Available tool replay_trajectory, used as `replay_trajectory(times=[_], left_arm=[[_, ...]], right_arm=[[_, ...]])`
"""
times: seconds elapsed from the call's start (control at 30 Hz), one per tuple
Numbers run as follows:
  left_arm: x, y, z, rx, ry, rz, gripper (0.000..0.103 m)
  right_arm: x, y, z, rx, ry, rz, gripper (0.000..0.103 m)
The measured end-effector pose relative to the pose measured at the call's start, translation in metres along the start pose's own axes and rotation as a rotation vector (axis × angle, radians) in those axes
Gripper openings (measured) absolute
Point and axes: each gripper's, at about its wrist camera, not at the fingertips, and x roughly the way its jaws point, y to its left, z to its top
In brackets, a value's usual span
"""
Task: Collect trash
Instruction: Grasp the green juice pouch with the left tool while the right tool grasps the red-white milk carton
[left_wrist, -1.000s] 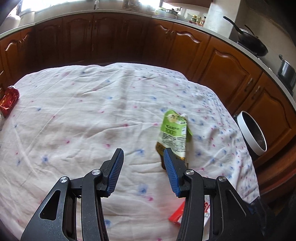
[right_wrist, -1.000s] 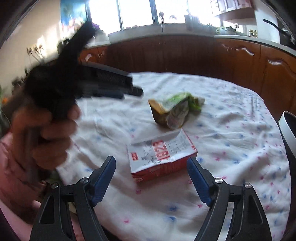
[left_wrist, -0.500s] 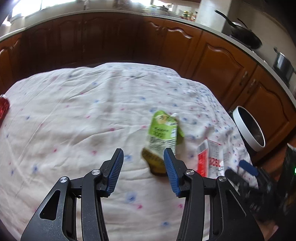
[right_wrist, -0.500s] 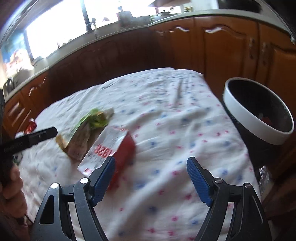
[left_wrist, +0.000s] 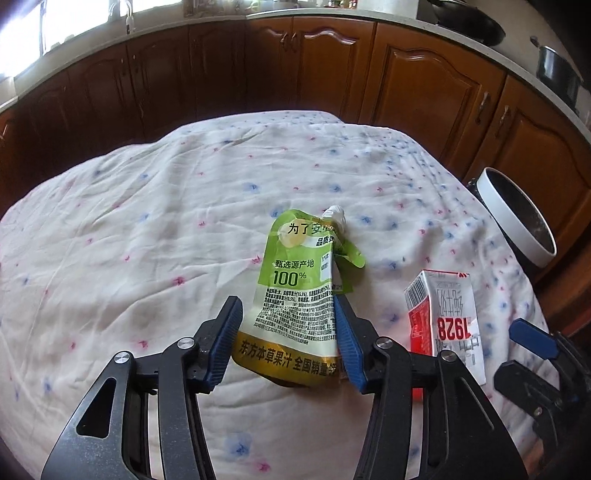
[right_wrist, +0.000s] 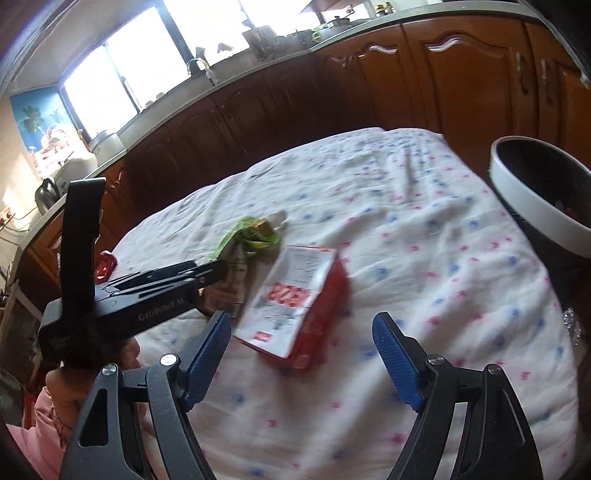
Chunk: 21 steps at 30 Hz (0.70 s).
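- lying flat on the flowered tablecloth (left_wrist: 155, 229), green juice pouch (left_wrist: 295, 291), long axis running away from the left gripper (left_wrist: 288, 334), white spout at the far end.
- just beside it on the right, red-and-white carton (left_wrist: 443, 317); past the table edge, white-rimmed bin (left_wrist: 517, 218).
- tilted down, left jaws closing around the pouch's gold bottom, pads not yet pressing.
- hovering spread wide before the carton, right gripper (right_wrist: 303, 354), nothing gripped.

- The red carton (right_wrist: 295, 306) is motion-blurred in the right wrist view, its print unreadable.
- The left tongs (left_wrist: 288, 339) hide the carton's lower corner.
- The bin (right_wrist: 532, 206) is cut off by the frame edge.
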Motion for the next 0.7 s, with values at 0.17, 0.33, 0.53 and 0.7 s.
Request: replay_trajectory(times=[0.17,0.33,0.53,0.7], left_arm=[[-0.008,0.009,-0.007,0.005,-0.003,-0.014,0.045],[-0.017,0.029,-0.015,-0.033,0.015,-0.021,0.045],[-0.022,0.03,-0.016,-0.034,-0.004,-0.006,0.049],[-0.008,0.019,-0.012,-0.031,-0.012,0.04,0.05]], right_arm=[[0.03,0.007,0.008,-0.006,0.057,-0.013,0.08],[0.044,0.002,0.014,0.002,0.093,-0.031,0.066],[0.035,-0.017,0.027,0.05,0.082,-0.084,0.057],[0.043,-0.023,0.029,0.086,0.079,-0.094,0.06]])
